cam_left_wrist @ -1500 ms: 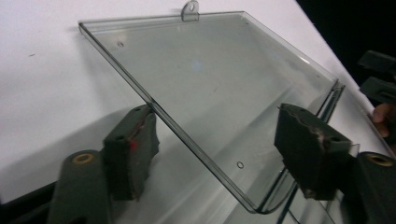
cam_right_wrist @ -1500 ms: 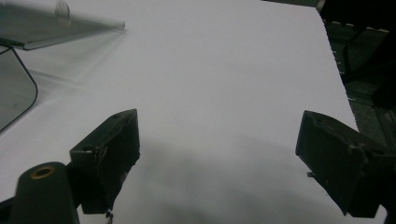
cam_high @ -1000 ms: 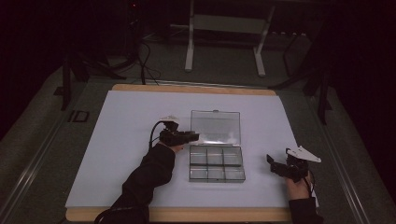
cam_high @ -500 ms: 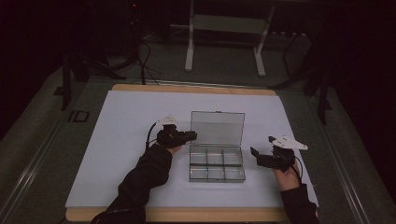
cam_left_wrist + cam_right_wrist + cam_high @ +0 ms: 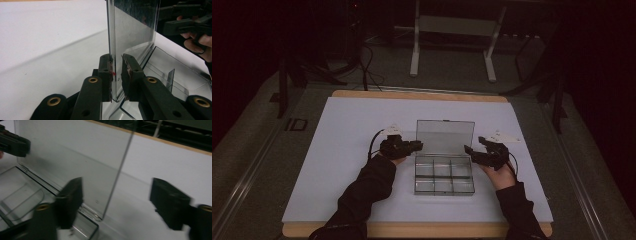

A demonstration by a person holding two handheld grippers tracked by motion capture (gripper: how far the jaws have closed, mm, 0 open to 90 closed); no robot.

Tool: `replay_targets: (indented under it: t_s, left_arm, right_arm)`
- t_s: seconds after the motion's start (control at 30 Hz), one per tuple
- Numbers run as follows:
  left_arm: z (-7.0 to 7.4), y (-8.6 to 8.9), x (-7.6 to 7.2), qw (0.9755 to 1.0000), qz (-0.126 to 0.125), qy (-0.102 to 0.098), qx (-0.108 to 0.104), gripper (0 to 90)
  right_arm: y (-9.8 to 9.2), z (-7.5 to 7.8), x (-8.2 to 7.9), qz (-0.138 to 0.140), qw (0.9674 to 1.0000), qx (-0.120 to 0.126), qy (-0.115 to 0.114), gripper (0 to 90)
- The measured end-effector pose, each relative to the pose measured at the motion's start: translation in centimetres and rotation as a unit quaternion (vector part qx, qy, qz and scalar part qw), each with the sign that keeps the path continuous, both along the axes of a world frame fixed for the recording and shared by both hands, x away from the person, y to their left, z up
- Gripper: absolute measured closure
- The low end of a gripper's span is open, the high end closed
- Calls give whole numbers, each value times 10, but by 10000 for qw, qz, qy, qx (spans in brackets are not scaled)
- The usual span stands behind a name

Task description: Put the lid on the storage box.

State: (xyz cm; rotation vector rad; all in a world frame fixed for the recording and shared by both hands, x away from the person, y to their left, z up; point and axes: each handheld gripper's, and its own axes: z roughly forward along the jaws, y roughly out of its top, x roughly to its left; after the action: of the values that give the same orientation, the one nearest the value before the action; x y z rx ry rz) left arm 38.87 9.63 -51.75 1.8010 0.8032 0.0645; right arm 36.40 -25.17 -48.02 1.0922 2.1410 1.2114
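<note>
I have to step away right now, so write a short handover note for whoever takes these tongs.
Left tongs: closed on the left edge of the clear plastic lid, which stands upright.
Right tongs: open, jaws straddling the lid's right edge, not gripping.
The clear plastic compartment box sits mid-table on the white mat, its compartments looking empty.
Done: lid raised.
Left, probably: grip with the right tongs, then close the lid.

Black two-jaw grippers, dark long sleeves.
The left gripper (image 5: pixel 416 146) and the right gripper (image 5: pixel 469 150) are matte black, each topped by a pale three-cornered plate and trailing a black cable. Brass-coloured rivets stud the jaw arms; the left pads (image 5: pixel 128 72) look scuffed, with a red mark.
</note>
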Motion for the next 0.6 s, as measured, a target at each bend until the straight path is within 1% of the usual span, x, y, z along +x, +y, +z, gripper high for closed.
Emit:
replay_targets:
  t_s: [0.03, 0.17, 0.23, 0.3, 0.33, 0.4, 0.5, 0.57, 0.6]
  left_arm:
    - [0, 0, 0, 10000, 0, 6, 0, 801]
    - [0, 0, 0, 10000, 0, 10, -12, 800]
    - [0, 0, 0, 10000, 15, 6, -4, 799]
    - [1, -1, 0, 10000, 41, 55, 6, 797]
    - [3, -1, 0, 10000, 41, 40, 65, 797]
    - [5, -1, -2, 9999, 56, 15, 119, 796]
    - [8, -2, -4, 9999, 84, -27, 132, 792]
    - [9, -2, -6, 9999, 107, -52, 115, 785]
    - [10, -2, -7, 9998, 110, -75, 141, 783]
  right_arm:
    - [1, 0, 2, 30, 10000, 18, 54, 418]
    - [5, -2, 7, 123, 9998, 7, 151, 604]
    - [7, -3, 9, 205, 9996, -54, 199, 654]
    - [9, -3, 9, 255, 9994, -117, 211, 664]
    - [9, -3, 9, 270, 9994, -129, 200, 669]
    - [7, -2, 8, 293, 9993, -119, 198, 687]
    - [5, -1, 6, 336, 9992, -46, 186, 705]
    - [4, 0, 3, 378, 9991, -88, 168, 705]
    - [4, 1, 2, 400, 9990, -113, 152, 711]
